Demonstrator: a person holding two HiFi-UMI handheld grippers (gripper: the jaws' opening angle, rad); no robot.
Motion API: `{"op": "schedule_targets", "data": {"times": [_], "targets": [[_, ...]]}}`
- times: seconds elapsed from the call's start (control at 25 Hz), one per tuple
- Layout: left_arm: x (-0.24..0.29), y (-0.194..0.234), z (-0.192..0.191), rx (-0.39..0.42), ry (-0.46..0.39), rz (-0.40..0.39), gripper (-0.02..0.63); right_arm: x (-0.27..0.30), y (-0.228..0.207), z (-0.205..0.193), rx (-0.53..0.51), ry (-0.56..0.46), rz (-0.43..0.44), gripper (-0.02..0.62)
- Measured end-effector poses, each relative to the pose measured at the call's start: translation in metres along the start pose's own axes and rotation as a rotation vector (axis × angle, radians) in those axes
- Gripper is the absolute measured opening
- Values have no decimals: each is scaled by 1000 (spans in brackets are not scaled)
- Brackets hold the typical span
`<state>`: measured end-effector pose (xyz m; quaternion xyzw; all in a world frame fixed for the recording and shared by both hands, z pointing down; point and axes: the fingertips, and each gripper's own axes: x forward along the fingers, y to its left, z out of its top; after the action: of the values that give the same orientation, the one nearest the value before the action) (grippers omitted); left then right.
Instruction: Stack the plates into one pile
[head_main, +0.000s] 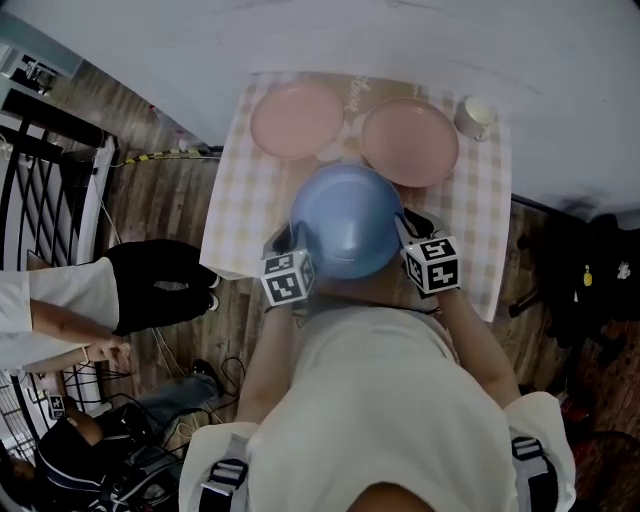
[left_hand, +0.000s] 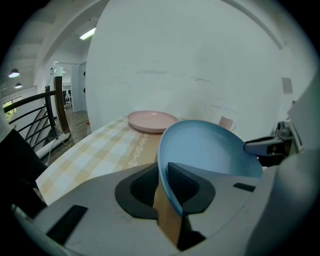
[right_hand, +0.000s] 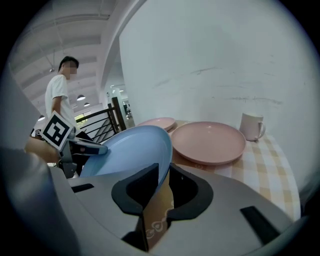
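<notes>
The checked desk (head_main: 235, 190) stood against a white wall. Over the middle of its near edge hung the blue plate (head_main: 345, 220), carried from both sides. Two pink plates (head_main: 296, 119) (head_main: 410, 141) lay just beside each other along the far edge. The left gripper (left_hand: 162, 187) had its jaws pinching the blue plate's left rim, and the right gripper (right_hand: 162, 187) pinched the right rim. A white mug (head_main: 476, 117) sat at the far right corner.

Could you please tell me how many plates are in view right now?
3. The blue plate is held over the table by the left gripper and right gripper; the left pink plate and right pink plate lie farther back. None seems hidden.
</notes>
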<state>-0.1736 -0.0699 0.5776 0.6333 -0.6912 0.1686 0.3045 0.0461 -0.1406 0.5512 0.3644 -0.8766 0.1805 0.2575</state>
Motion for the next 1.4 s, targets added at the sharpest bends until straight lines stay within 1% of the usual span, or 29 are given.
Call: {"op": "schedule_targets", "data": {"times": [0.28,0.72,0.88,1.08,1.4], "targets": [[7,-27,29,48,-28,-39,57,-17,-25,14,22,-52,-53,54],[32,-74,69,118,-41,-120,55,-39,-73,34,44,-93,-141,54],[48,-87,83,148,-32,-144,55,-39,-91,40,62,-97,-178,54],[69,-98,94,166,-9,-176,55,-34,-110,45,73,-89,-212,54],[103,-117,112,209,13,-203,55,-22,-142,48,99,-64,-264,52]]}}
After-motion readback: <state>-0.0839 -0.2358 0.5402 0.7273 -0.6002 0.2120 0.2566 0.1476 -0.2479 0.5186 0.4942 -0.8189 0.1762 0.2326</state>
